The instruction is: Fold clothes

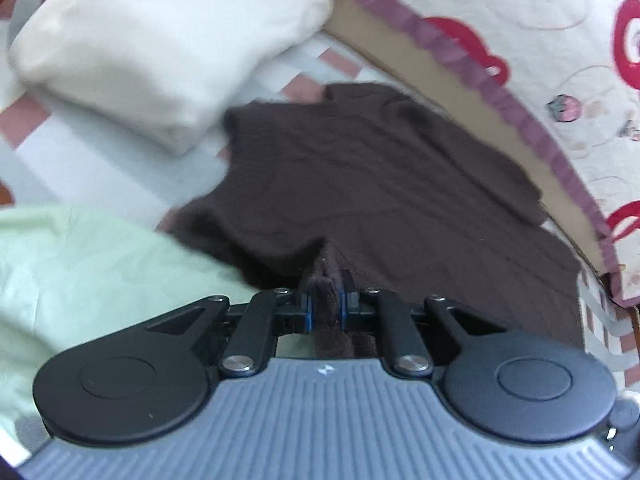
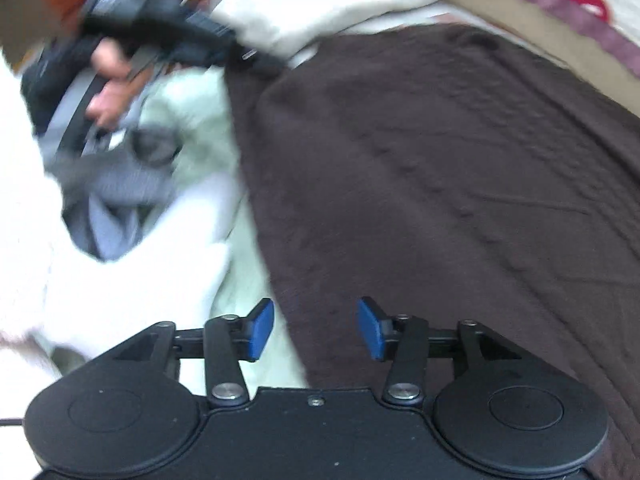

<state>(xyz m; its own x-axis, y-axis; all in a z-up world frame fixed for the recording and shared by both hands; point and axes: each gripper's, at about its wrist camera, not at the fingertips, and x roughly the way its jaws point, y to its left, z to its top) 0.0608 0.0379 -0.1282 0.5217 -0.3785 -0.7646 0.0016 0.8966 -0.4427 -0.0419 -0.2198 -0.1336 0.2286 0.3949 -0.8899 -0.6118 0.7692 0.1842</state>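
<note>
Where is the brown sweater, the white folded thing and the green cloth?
brown sweater (image 1: 380,184): left wrist view, middle of its body.
white folded cloth (image 1: 160,48): left wrist view, top face.
green cloth (image 1: 80,272): left wrist view, flat middle.

A dark brown knitted garment (image 1: 380,184) fills the centre of the left wrist view, with a folded cream-white item (image 1: 160,48) at 10 o'clock and a pale green cloth (image 1: 80,272) at 8 o'clock, all over a white sheet with pink-red checks (image 1: 80,168). At 2 o'clock lies a cream quilt printed with red shapes and edged in mauve (image 1: 560,40). The right gripper (image 2: 316,328), black-bodied, shows bright blue pads (image 2: 262,328).
</note>
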